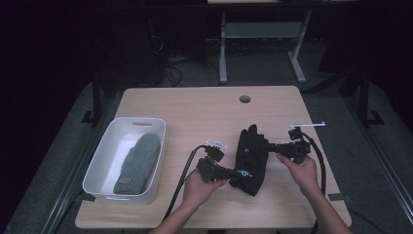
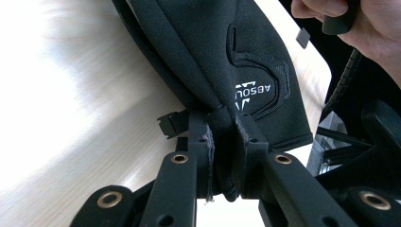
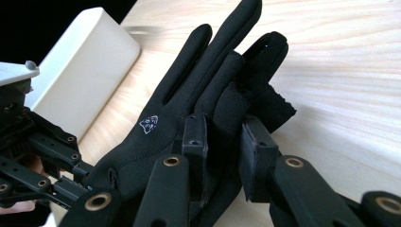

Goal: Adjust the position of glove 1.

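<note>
Between both grippers, a black glove (image 1: 251, 158) hangs soft, light and floppy. Left gripper (image 1: 234, 172) pinches its cuff; right gripper (image 1: 271, 146) clamps the finger side, two firm edges worth holding.

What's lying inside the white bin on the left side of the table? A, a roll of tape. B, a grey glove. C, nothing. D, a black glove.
B: in the high view a grey glove lies in the white bin, while the black glove is held between both grippers over the table.
</note>
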`<state>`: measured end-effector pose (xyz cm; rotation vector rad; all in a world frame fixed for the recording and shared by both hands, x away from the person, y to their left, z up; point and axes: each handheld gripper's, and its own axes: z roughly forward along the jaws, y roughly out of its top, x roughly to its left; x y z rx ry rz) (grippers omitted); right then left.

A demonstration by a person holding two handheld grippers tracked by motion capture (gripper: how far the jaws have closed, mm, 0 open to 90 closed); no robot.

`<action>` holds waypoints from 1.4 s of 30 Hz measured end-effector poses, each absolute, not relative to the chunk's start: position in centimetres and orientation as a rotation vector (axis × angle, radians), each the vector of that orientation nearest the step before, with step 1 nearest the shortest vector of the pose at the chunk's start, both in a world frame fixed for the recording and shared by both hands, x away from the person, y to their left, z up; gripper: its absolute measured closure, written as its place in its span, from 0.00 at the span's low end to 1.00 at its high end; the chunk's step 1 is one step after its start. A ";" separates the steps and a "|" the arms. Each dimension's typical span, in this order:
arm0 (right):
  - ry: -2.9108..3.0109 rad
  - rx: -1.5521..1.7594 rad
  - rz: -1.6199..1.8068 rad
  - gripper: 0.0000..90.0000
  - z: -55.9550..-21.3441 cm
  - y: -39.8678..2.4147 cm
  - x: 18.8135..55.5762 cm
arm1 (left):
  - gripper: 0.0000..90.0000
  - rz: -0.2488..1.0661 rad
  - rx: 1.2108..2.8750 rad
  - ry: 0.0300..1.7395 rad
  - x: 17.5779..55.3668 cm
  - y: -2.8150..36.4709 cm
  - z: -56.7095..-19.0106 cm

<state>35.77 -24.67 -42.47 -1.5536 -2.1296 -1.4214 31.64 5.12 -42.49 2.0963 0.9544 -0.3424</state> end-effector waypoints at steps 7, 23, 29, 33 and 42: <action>-2.095 -1.528 -1.467 0.82 -41.4 -23.8 36.2 | 0.89 -0.322 2.078 0.953 31.5 6.1 -41.6; -2.042 -1.474 -1.503 0.82 -39.8 -21.6 37.3 | 0.89 -0.276 2.055 0.958 31.6 8.8 -39.7; -2.026 -1.446 -1.517 0.82 -38.9 -20.3 38.0 | 0.89 -0.265 2.047 0.964 31.9 10.1 -38.9; -2.024 -1.425 -1.527 0.82 -38.3 -19.4 38.4 | 0.89 -0.258 2.033 0.967 32.1 11.1 -38.5; -2.028 -1.387 -1.530 0.82 -37.0 -17.3 39.3 | 0.89 -0.239 1.995 0.991 32.1 13.4 -37.5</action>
